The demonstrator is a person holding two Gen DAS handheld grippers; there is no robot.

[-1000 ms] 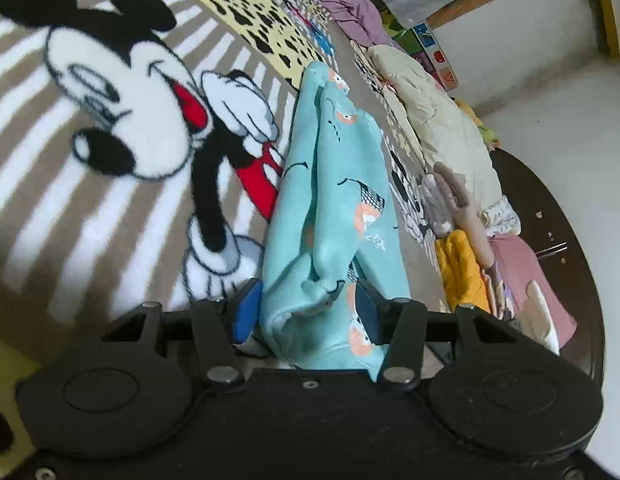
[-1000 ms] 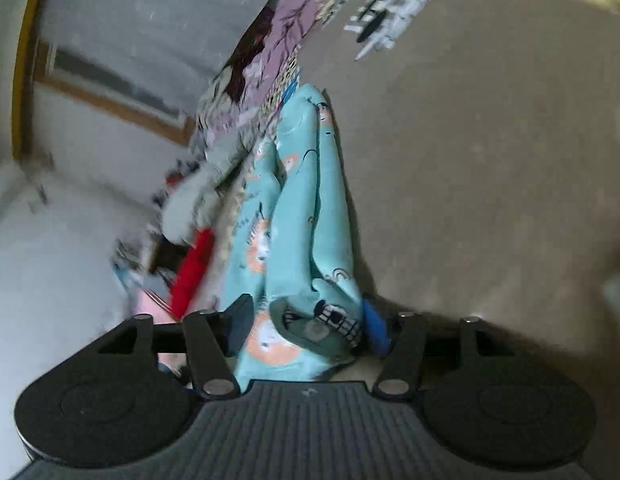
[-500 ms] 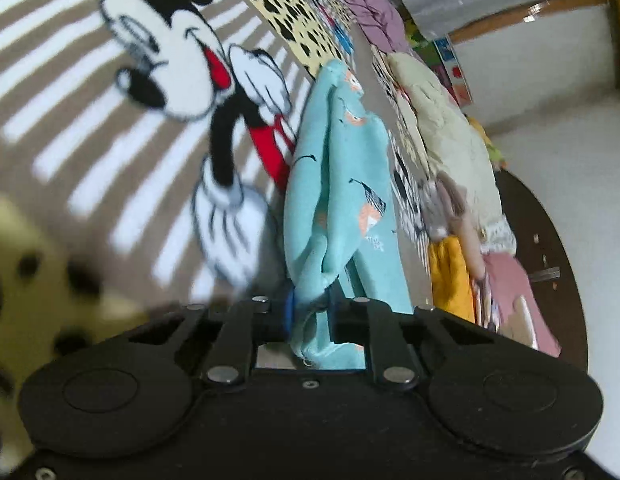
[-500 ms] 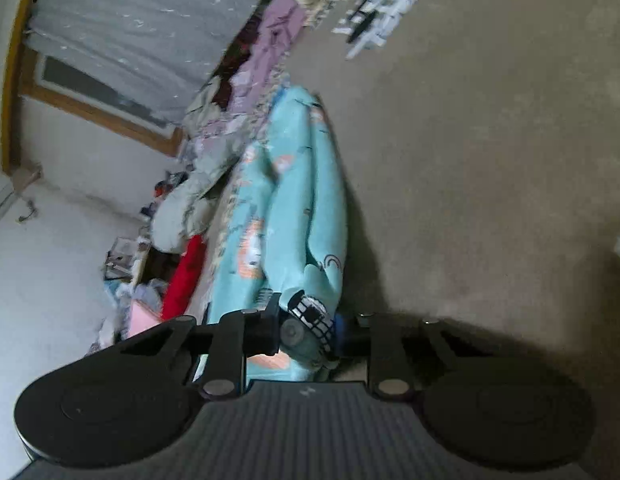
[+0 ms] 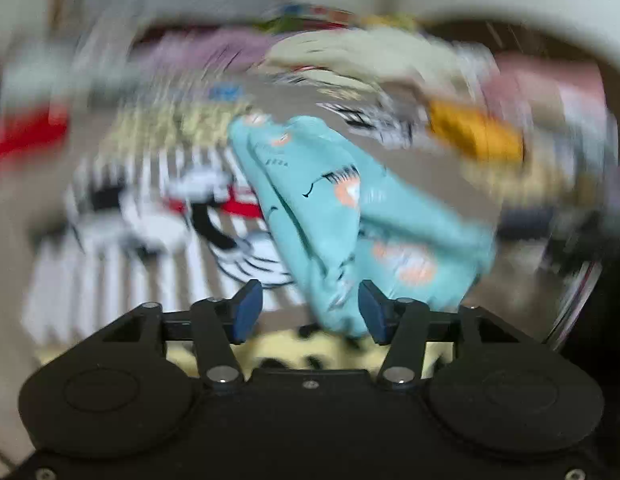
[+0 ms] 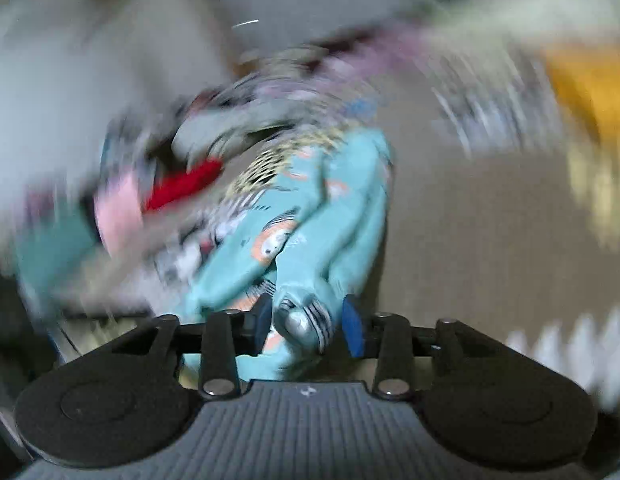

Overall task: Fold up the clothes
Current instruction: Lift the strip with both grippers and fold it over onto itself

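A light blue printed garment (image 5: pixel 333 216) lies bunched on the rug, one end reaching between the fingers of my left gripper (image 5: pixel 310 312). That gripper's jaws stand wide apart, the cloth against the right pad only. In the right wrist view the same garment (image 6: pixel 310 224) runs to my right gripper (image 6: pixel 308 324), whose jaws stand apart with a cloth end and a metal snap lying loosely between them. Both views are heavily motion-blurred.
A cartoon mouse rug (image 5: pixel 158 216) with white stripes covers the floor at left. Piled clothes line the far side: cream (image 5: pixel 365 56), orange (image 5: pixel 473 132), pink and a red one (image 6: pixel 182 184). Bare brown carpet (image 6: pixel 469 216) lies to the right.
Both grippers were shut on the garment's ends half a second ago; both now stand open. Both cameras have swung fast, and the garment has collapsed into a shorter bunch.
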